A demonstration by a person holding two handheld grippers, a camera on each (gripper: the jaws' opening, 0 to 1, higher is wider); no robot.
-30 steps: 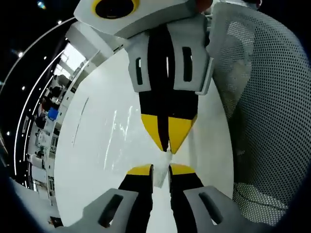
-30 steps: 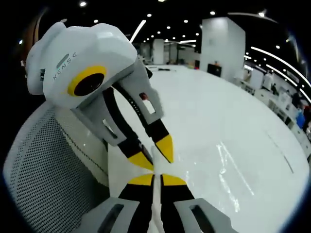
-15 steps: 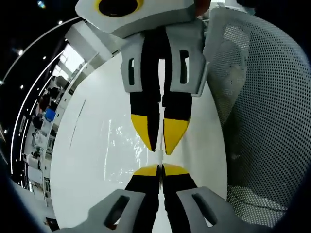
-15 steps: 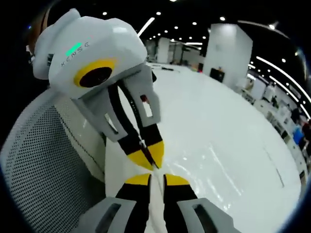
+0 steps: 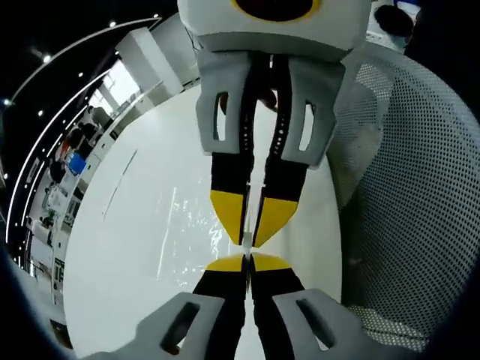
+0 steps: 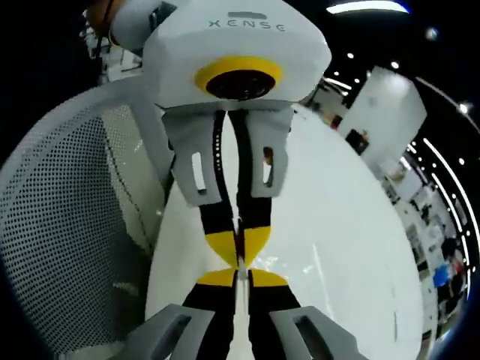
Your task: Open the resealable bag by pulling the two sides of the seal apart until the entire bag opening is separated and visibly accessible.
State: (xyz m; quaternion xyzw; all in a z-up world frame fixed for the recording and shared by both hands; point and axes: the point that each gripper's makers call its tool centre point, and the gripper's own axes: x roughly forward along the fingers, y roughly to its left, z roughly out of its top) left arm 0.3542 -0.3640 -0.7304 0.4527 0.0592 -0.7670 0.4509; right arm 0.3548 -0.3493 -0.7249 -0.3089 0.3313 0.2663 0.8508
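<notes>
Facing tip to tip above the table, left gripper and right gripper each pinch the bag seal.

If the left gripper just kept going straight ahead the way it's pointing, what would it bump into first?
Most likely the right gripper: its yellow tips face the left gripper nose to nose, with the clear bag's edge pinched between them. The gap looks almost nil, though depth is unclear.

Yellow-tipped black jaws on the grey left claw; beyond it a glossy white tabletop (clear bag glinting), beside a white mesh chair.
</notes>
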